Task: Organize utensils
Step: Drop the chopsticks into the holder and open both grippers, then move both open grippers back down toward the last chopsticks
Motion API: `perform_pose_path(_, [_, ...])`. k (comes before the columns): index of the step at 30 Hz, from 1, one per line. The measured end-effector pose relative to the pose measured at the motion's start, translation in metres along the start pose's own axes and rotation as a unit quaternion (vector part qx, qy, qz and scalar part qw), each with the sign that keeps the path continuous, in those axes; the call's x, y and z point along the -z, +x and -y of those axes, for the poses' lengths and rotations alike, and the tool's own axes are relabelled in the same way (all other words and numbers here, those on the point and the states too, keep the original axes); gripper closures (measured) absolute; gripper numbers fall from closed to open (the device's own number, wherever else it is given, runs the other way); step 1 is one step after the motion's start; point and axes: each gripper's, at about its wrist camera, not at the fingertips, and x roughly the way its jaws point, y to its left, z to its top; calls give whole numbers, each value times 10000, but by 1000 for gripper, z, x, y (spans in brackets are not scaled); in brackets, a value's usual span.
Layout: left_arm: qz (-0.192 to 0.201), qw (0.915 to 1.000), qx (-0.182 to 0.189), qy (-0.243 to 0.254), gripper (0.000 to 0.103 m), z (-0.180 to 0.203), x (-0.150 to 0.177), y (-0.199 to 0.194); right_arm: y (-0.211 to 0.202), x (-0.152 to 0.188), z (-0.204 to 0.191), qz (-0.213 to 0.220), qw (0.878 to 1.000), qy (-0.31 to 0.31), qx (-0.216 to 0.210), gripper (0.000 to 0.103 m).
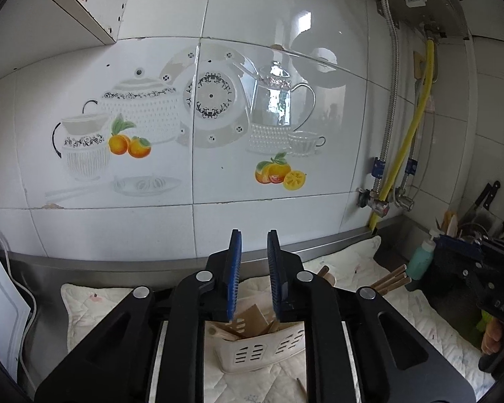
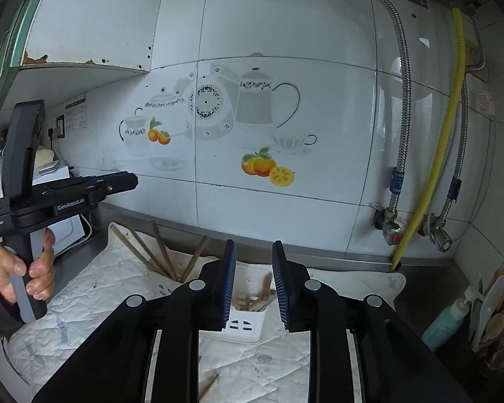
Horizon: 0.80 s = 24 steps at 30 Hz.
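Observation:
A white slotted utensil holder (image 1: 262, 349) stands on a quilted mat (image 1: 94, 315) and holds wooden utensils (image 1: 248, 319). My left gripper (image 1: 254, 235) is open and empty, raised above the holder. In the right wrist view the holder (image 2: 248, 319) sits below my right gripper (image 2: 254, 245), which is open and empty. Several wooden chopsticks (image 2: 158, 252) stick up from the holder's left side. The chopsticks show in the left wrist view (image 1: 391, 280). The left gripper appears at the left of the right wrist view (image 2: 131, 181). A loose wooden stick (image 2: 208, 386) lies on the mat (image 2: 84, 295).
A tiled wall (image 1: 218, 134) with a tea-set picture stands close behind. Pipes and a yellow hose (image 2: 443, 134) run down at the right. A teal bottle (image 2: 447, 322), spoons and knives (image 1: 487, 201) stand at the right. A white appliance (image 2: 64, 228) sits at the left.

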Motion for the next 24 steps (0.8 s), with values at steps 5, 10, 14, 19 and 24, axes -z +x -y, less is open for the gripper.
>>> perform_pose_path(5, [185, 9998, 22, 34, 68, 8, -2, -23, -26, 31, -11, -73, 9998, 128, -134, 81])
perform_pose_path(10, [326, 9995, -7, 8, 51, 13, 8, -54, -38, 80, -33, -333, 9992, 182, -98, 81])
perform_pose_path(14, [394, 9991, -150, 31, 36, 12, 26, -78, -41, 127, -52, -664, 9972, 339, -92, 81])
perform_pose_path(19, [392, 9986, -332, -153, 21, 1, 53, -102, -40, 179, -70, -1112, 9916, 655, -132, 81])
perform_pose_path(24, [291, 9979, -475, -345, 12, -12, 83, -117, -35, 219, -87, -1428, 9835, 1078, -260, 83])
